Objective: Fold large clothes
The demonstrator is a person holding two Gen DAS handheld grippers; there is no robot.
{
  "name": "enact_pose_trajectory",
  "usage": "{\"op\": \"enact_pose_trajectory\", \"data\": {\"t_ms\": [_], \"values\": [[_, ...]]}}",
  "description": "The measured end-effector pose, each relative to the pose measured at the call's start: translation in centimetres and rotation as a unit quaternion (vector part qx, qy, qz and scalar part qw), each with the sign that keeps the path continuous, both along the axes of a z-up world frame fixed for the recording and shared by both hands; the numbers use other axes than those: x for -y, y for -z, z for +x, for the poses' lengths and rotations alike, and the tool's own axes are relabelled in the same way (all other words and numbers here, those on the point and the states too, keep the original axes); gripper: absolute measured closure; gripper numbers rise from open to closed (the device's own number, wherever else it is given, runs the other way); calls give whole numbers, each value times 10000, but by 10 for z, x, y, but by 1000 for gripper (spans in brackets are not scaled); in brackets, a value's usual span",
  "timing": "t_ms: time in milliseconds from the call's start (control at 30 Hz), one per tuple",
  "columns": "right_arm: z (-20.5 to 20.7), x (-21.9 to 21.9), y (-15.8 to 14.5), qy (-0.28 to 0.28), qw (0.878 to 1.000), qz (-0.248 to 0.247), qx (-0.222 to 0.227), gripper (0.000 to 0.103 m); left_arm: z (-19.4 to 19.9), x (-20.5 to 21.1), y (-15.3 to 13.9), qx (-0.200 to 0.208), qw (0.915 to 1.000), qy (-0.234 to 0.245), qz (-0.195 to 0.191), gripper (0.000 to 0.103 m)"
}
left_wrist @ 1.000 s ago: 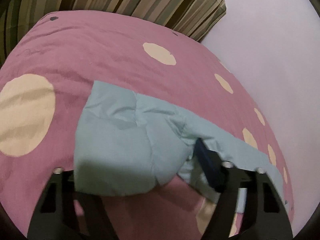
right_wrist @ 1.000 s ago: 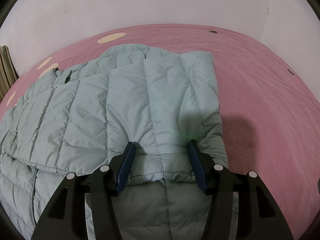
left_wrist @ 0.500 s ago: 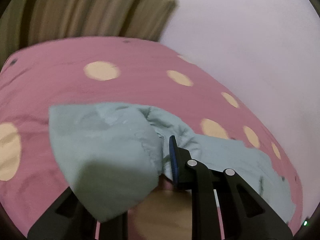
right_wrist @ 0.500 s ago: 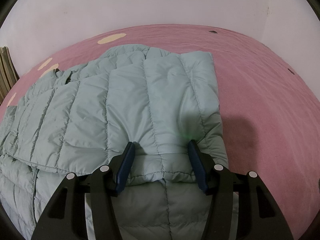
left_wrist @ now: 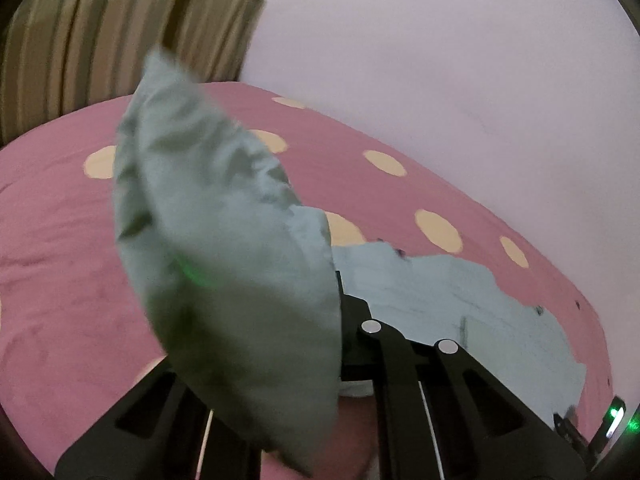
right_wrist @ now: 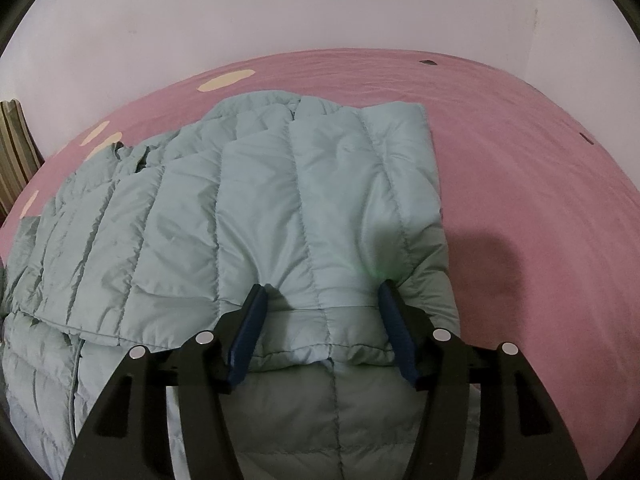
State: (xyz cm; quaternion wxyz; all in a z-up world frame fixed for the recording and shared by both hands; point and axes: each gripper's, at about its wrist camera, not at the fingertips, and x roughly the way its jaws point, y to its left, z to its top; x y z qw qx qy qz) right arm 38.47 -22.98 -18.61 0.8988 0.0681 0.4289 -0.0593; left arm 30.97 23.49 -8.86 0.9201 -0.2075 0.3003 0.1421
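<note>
A pale blue quilted puffer jacket [right_wrist: 256, 216] lies on the pink bed cover [right_wrist: 520, 140]. My right gripper [right_wrist: 322, 300] is open, its blue pads resting on the folded jacket edge. In the left wrist view my left gripper [left_wrist: 320, 320] is shut on a jacket sleeve [left_wrist: 208, 248] and holds it lifted, flapping and blurred. The sleeve hides the left finger. The rest of the jacket [left_wrist: 460, 300] lies on the bed to the right.
The pink cover with cream dots [left_wrist: 384, 162] runs to a white wall [left_wrist: 440, 60]. A striped pillow [left_wrist: 100, 40] stands at the bed's far left and shows in the right wrist view [right_wrist: 14, 148].
My left gripper has swung right and lifted the sleeve up off the bed toward the jacket body. My right gripper has stayed still on the folded edge.
</note>
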Motion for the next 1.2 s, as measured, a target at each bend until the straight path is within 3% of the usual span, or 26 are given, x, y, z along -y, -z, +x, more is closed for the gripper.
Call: {"op": "enact_pose_trajectory", "data": {"t_ms": [333,667,933,1200], "values": [[-3,-2,0,26,10000,46,21,44,34,108,17,-293,9936,1077,178,94],[-5,-3,1,49,9998,174,67,43,53,207,43,-689,9774,1947,461,94],[-6,-1,1,33,9994,332,117,40,62,263,61,-905,9629,2359,952,94],[-5,0,2,26,9990,431,144,39,72,280,70,-1027,9550,2469,1281,94]]}}
